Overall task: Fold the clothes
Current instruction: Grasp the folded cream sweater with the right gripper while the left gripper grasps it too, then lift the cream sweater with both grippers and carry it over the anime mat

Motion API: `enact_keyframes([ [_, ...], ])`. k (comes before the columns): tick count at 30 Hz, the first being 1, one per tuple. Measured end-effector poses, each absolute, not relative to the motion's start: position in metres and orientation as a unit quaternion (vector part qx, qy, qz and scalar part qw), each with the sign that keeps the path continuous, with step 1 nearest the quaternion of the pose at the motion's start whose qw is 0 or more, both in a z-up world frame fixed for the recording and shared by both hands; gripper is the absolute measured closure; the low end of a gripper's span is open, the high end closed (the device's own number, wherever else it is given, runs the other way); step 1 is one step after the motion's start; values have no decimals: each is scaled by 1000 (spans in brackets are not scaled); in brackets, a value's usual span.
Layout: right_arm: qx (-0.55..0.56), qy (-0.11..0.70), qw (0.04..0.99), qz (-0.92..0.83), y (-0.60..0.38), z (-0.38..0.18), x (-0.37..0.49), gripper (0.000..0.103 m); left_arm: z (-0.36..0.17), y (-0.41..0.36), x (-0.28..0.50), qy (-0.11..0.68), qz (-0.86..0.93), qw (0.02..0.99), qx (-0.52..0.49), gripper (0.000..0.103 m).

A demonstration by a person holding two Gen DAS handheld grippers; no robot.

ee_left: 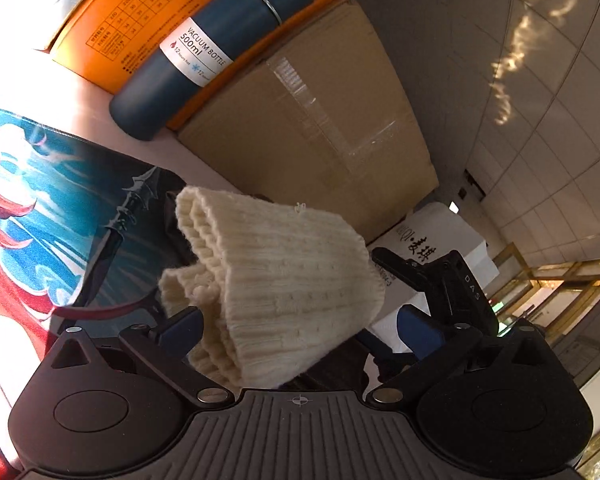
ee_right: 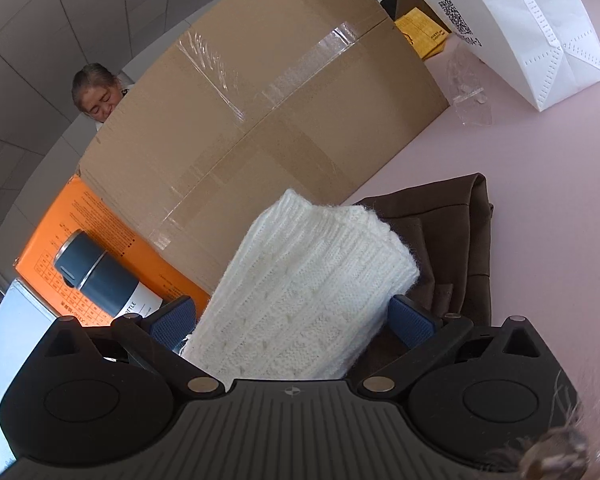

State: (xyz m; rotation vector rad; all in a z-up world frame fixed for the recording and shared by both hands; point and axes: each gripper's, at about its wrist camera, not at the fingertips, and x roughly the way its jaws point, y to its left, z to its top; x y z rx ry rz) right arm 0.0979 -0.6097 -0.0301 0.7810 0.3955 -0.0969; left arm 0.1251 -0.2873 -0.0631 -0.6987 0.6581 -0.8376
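1. Spreading wide, the left gripper has its blue pads apart; a cream knit garment lies folded in layers between them, touching the left pad and clear of the right one; whether anything is pinched I cannot tell.
2. The right gripper frames the same knit garment, its ribbed end pointing away from the camera; the pads sit just beside the wool on both sides, yet a firm clamp cannot be confirmed.
3. Taking the cardboard box as landmark: the knit hangs in front of its taped face; a brown garment lies on the pink table right of the knit, near the box's lower corner.
4. Against the box's left end an orange box lies flat, with a blue vacuum bottle resting on it.
5. Right of the box stand a white paper bag and a crumpled clear wrapper.
6. Behind the box's upper left edge a person is partly visible.
7. In the left view an illustrated mat lies below the bottle.
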Motion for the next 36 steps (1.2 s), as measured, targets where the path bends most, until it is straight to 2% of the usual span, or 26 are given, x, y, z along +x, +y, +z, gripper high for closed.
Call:
enact_keyframes([
  [2,369,193,908,-55,-605,-32,102,1,-63,-291,121,298,-399,813,-301,0],
  [4,348,184,916,-76,-594,-33,101,10,-61,-300,117,296,-396,830,-259,0],
  [7,317,170,927,-107,-578,-33,100,26,-61,-300,115,296,-396,831,-255,0],
  [11,302,160,932,-124,-565,-28,93,57,-63,-293,117,287,-399,826,-275,2],
  [14,292,153,937,-114,-560,-16,82,70,-64,-287,117,289,-383,829,-287,18],
  [15,290,149,939,-109,-558,-12,78,72,-65,-284,118,291,-372,832,-291,30],
  [16,291,145,940,-103,-556,-7,73,73,-65,-280,118,292,-364,834,-294,49],
  [19,313,131,937,-81,-551,7,60,77,-64,-263,115,289,-356,837,-299,67],
  [28,350,110,930,15,-499,33,27,78,-12,-200,46,188,-322,907,-197,69],
  [36,386,128,904,131,-412,23,4,78,21,-150,-49,130,-237,957,-101,69],
])
